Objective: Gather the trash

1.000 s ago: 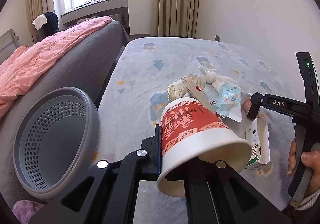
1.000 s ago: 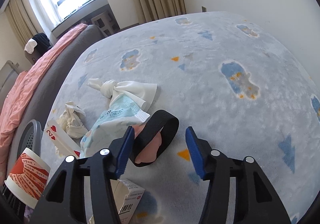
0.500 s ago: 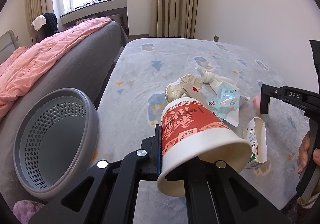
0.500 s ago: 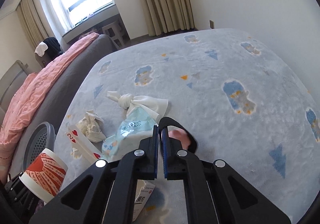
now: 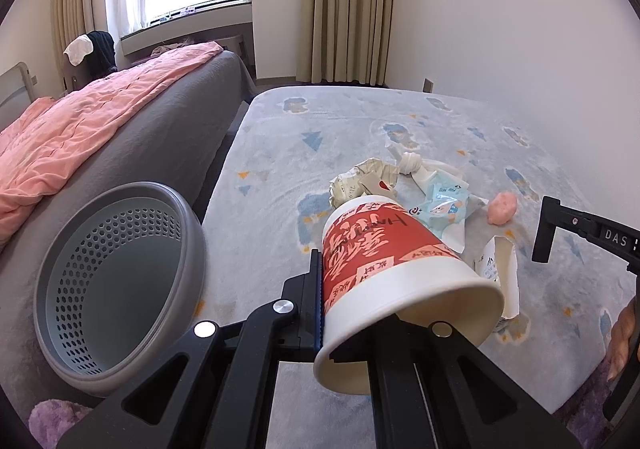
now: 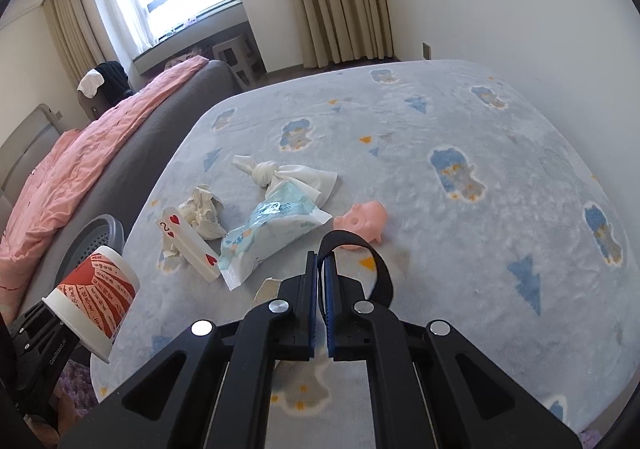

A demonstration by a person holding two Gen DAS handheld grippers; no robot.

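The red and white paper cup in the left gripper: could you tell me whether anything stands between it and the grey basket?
Nothing visible does. The paper cup sits clamped in the left gripper, and only bare rug lies between it and the basket.

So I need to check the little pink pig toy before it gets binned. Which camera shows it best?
The right wrist view: the pink pig toy lies whole on the rug, its snout and ear readable, just beyond the black strap loop. The left wrist view shows it only as a small pink lump, with no detail.
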